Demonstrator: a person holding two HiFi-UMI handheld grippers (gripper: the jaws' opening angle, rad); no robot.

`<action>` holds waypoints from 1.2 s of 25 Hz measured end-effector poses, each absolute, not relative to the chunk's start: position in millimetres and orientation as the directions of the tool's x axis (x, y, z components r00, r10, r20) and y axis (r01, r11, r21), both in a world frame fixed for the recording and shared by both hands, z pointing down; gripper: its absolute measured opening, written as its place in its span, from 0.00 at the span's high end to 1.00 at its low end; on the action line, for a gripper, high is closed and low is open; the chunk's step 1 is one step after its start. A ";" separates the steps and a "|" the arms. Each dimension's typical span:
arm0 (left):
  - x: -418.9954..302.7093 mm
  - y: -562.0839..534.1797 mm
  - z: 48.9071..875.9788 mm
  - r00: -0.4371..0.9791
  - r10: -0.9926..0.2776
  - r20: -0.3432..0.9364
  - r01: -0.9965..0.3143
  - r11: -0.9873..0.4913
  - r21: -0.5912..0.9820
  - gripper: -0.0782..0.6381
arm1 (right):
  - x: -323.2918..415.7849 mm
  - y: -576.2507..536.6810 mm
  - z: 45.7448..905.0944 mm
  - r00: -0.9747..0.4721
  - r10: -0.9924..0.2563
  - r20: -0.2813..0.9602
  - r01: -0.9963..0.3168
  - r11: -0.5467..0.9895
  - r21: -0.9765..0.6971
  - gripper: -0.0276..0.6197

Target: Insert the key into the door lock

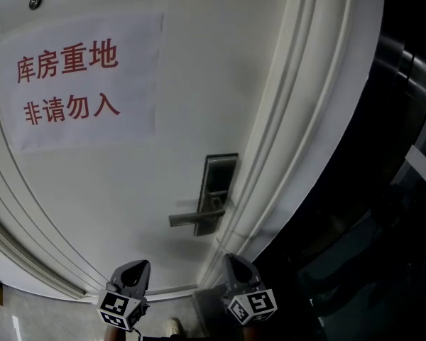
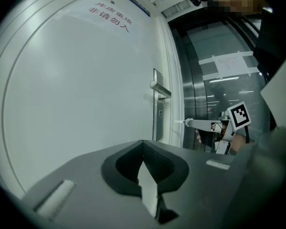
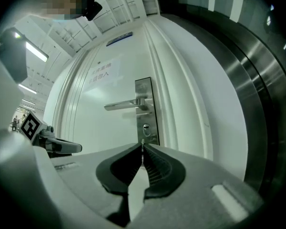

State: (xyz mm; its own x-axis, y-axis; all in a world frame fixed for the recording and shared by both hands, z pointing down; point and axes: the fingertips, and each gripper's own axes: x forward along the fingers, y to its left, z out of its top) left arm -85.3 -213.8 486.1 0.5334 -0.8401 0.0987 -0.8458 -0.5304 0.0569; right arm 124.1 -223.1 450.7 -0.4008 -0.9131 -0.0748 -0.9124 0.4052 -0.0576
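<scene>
A white door [image 1: 163, 190] carries a steel lock plate [image 1: 218, 183] with a lever handle [image 1: 192, 217]. In the right gripper view the plate [image 3: 147, 113] stands straight ahead, with its keyhole [image 3: 146, 127] just above my jaw tips. My right gripper [image 3: 142, 146] is shut on a small silver key [image 3: 142, 141], whose tip pokes out toward the keyhole, still apart from it. The left gripper view shows that key [image 2: 181, 122] sticking out of the right gripper [image 2: 187, 123], short of the plate [image 2: 157, 113]. My left gripper [image 2: 143, 143] is shut and holds nothing, left of the right one [image 1: 236, 263].
A paper sign with red characters [image 1: 74, 84] is stuck on the upper door. The moulded white door frame [image 1: 284, 155] runs right of the lock. Beyond it are dark metal and glass panels [image 1: 397, 190]. My left gripper [image 3: 59, 146] hovers at the left.
</scene>
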 end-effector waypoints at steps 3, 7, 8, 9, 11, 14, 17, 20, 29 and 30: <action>-84.0 -222.4 485.8 0.543 -0.834 0.101 -0.840 -0.540 0.056 0.89 | 123.2 -234.0 443.2 -0.395 -0.914 -0.089 -0.916 0.400 -0.042 0.94; -85.2 -231.6 484.3 0.547 -0.831 0.101 -0.837 -0.545 0.054 0.89 | 120.6 -246.7 436.1 -0.391 -0.915 -0.100 -0.918 0.396 -0.037 0.94; -85.6 -233.2 483.8 0.549 -0.830 0.101 -0.836 -0.546 0.052 0.89 | 119.9 -248.9 435.3 -0.389 -0.916 -0.101 -0.918 0.395 -0.037 0.94; -86.2 -234.7 483.5 0.550 -0.829 0.102 -0.835 -0.548 0.051 0.89 | 119.1 -250.8 434.8 -0.388 -0.916 -0.101 -0.919 0.393 -0.039 0.94; -87.1 -237.2 483.2 0.552 -0.828 0.102 -0.834 -0.550 0.048 0.89 | 117.6 -253.5 433.9 -0.385 -0.917 -0.103 -0.919 0.391 -0.045 0.94; -87.8 -239.6 483.5 0.555 -0.826 0.103 -0.832 -0.553 0.048 0.89 | 115.8 -255.5 432.6 -0.386 -0.916 -0.108 -0.919 0.392 -0.038 0.94; -87.0 -240.4 483.7 0.560 -0.822 0.103 -0.828 -0.558 0.051 0.89 | 111.7 -254.5 425.6 -0.396 -0.911 -0.114 -0.917 0.388 0.090 0.94; -87.2 -241.0 484.1 0.563 -0.820 0.104 -0.827 -0.561 0.050 0.89 | 98.5 -252.6 409.9 -0.421 -0.900 -0.112 -0.873 0.370 0.318 0.94; -89.4 -241.6 485.4 0.560 -0.822 0.103 -0.828 -0.558 0.053 0.89 | 81.3 -254.6 412.5 -0.387 -0.922 -0.022 -0.671 0.265 0.693 0.94; -89.8 -241.5 485.4 0.559 -0.823 0.103 -0.829 -0.556 0.053 0.89 | 79.6 -255.0 413.7 -0.384 -0.923 -0.020 -0.644 0.252 0.722 0.94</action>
